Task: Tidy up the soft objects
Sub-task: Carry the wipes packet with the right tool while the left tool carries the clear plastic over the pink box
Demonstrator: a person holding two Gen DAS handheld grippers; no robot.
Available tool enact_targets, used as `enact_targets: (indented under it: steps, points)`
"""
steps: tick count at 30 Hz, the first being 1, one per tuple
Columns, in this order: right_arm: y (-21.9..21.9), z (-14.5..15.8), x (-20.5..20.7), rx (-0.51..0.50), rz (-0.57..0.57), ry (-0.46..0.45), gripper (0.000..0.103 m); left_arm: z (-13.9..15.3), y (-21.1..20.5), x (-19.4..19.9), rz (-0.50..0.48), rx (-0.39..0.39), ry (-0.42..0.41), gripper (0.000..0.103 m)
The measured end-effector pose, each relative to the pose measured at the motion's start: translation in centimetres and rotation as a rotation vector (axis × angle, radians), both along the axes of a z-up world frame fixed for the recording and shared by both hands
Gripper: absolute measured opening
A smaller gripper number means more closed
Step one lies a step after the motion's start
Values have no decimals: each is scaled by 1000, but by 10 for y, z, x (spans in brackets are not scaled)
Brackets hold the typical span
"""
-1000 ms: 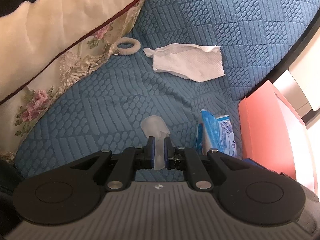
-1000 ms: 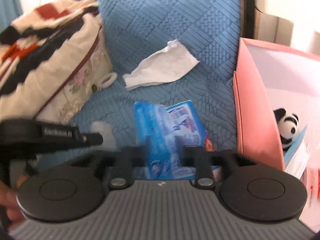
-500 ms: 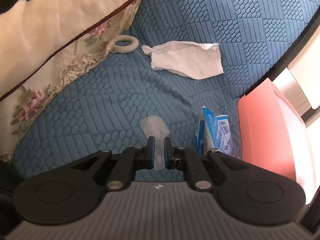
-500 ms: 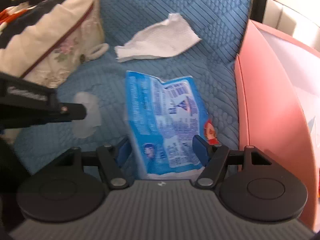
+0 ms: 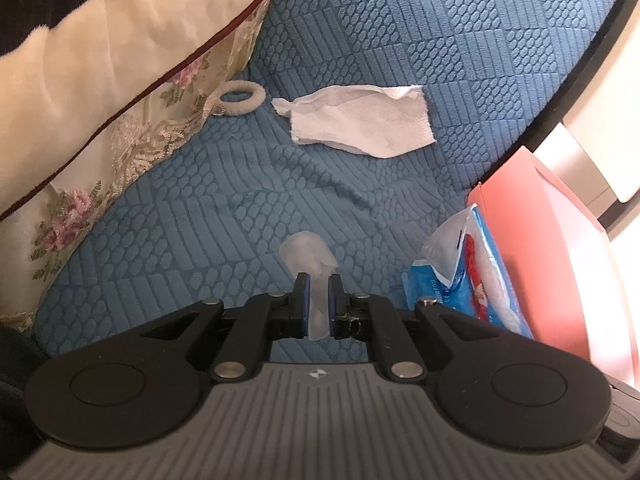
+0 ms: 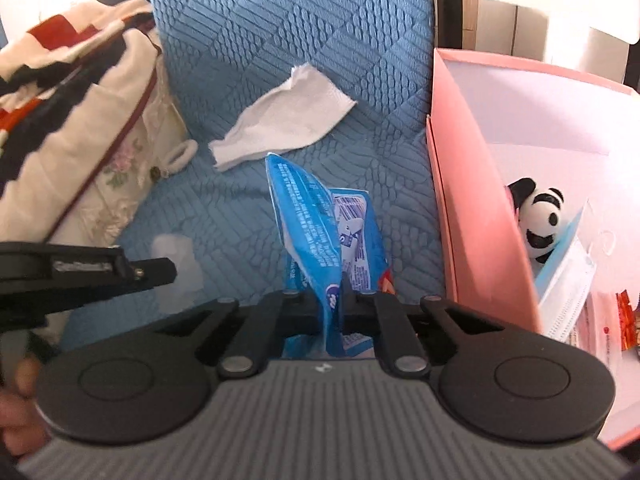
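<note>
While my left claw (image 5: pixel 318 290) stays clenched on a clear plastic scrap (image 5: pixel 308 254) near the blue cushion's (image 5: pixel 400 40) front edge, my right claw (image 6: pixel 332 300) is closing, pads pinching the crumpled blue packet (image 6: pixel 316 220). It stands beside the pink box (image 6: pixel 464 208). 1 tissue (image 5: pixel 360 128) lies farther back.

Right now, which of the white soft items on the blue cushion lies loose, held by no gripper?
The crumpled paper towel, alone mid-cushion. The translucent wipe is pinched in the left gripper.
</note>
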State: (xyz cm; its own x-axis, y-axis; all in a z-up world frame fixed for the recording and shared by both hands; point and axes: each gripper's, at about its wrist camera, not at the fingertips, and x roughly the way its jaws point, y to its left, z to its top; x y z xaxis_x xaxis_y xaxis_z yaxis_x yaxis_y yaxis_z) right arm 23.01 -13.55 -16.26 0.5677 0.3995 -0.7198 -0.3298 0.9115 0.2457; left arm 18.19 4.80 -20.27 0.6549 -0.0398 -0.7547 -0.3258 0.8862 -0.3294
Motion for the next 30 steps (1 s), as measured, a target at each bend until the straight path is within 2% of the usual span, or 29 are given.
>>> enact_targets:
  steps: [9, 18, 26, 30]
  points:
    - [-19, 23, -9, 78, -16, 11, 10, 28, -6, -12, -23, 9, -39, 11]
    - [-46, 68, -12, 139, -49, -20, 10, 74, -28, -21, -94, 1, -92, 11]
    - [-74, 110, -14, 166, -69, -93, 11, 115, -60, -21, -135, -14, -157, 11]
    - [-88, 125, -9, 142, -72, -100, 11, 133, -77, -19, -151, -16, -192, 11]
